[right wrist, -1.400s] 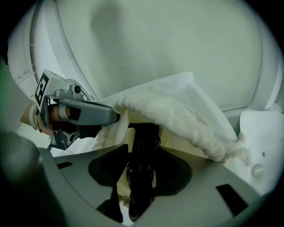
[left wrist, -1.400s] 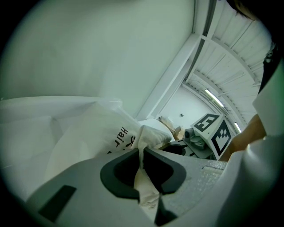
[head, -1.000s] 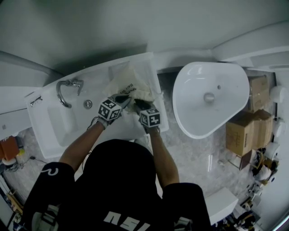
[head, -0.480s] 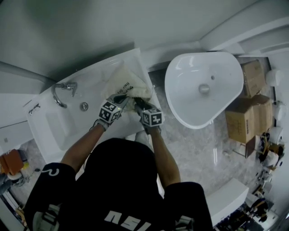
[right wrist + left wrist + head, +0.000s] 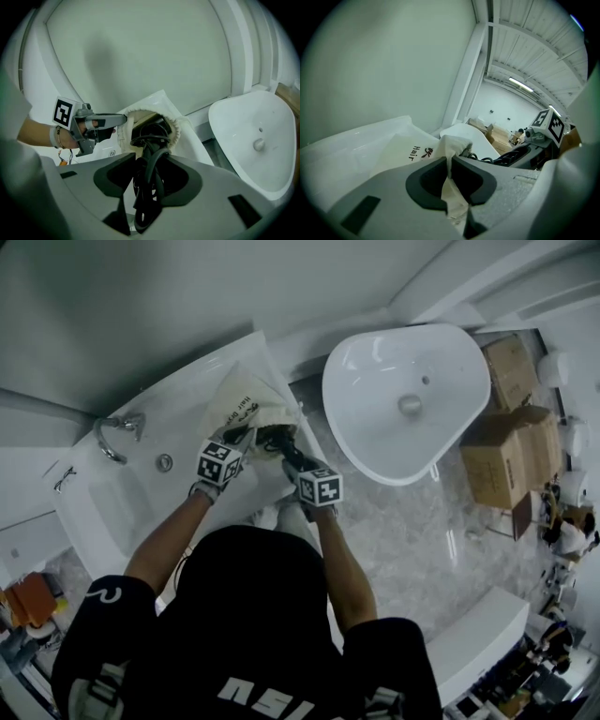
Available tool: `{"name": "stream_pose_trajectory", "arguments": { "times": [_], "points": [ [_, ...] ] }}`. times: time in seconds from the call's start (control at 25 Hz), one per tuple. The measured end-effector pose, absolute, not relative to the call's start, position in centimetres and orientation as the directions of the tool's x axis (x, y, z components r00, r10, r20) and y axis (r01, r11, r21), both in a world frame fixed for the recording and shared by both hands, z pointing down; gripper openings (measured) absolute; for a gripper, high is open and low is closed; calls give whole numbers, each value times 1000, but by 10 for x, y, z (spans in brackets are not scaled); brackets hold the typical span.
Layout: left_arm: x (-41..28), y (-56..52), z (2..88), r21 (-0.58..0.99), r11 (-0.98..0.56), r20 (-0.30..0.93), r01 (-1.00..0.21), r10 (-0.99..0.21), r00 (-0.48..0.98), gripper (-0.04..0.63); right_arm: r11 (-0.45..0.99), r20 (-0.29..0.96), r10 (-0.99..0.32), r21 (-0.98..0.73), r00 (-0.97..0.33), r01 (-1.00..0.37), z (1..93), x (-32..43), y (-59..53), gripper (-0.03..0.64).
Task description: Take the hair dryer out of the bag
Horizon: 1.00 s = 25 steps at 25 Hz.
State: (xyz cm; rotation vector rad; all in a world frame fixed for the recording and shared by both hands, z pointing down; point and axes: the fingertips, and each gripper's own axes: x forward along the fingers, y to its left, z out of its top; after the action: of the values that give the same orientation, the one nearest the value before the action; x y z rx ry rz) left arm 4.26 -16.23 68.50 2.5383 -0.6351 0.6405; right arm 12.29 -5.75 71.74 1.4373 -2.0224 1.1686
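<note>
A cream cloth bag (image 5: pixel 242 401) with "Hair" printed on it lies on the white sink counter (image 5: pixel 178 413). My left gripper (image 5: pixel 236 439) is shut on the cloth at the bag's mouth (image 5: pixel 449 161). The black hair dryer (image 5: pixel 276 439) sticks out of the open mouth, its cord wound in loops (image 5: pixel 149 140). My right gripper (image 5: pixel 285 452) is shut on the dryer's black handle and cord bundle (image 5: pixel 146 187). In the right gripper view the bag (image 5: pixel 180 129) gapes round the dryer's body, and the left gripper (image 5: pixel 123 120) holds its rim at the left.
A tap (image 5: pixel 111 431) and the sink bowl (image 5: pixel 117 507) lie left of the bag. A big white loose basin (image 5: pixel 403 395) sits on the tiled floor to the right, with cardboard boxes (image 5: pixel 511 460) beyond it. A grey wall runs behind the counter.
My right gripper has drawn back from the bag with the hair dryer, so more of the black dryer shows outside the mouth. The left gripper stays clamped on the cloth and has shifted slightly.
</note>
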Motion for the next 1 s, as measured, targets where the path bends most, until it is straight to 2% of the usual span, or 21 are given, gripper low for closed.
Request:
{"name": "stream_pose_trajectory", "arguments": {
  "times": [0.6, 0.76, 1.0],
  "points": [
    [64, -146, 687, 263, -813, 554, -519, -313, 772, 32, 72, 662, -662, -411, -352, -909, 686, 163, -2, 160],
    [68, -141, 667, 262, -822, 507, -506, -329, 796, 67, 55, 628, -701, -423, -337, -905, 669, 180, 3, 160],
    [85, -134, 641, 251, -845, 452, -473, -330, 828, 69, 26, 565, -772, -429, -291, -903, 637, 223, 7, 160]
  ]
}}
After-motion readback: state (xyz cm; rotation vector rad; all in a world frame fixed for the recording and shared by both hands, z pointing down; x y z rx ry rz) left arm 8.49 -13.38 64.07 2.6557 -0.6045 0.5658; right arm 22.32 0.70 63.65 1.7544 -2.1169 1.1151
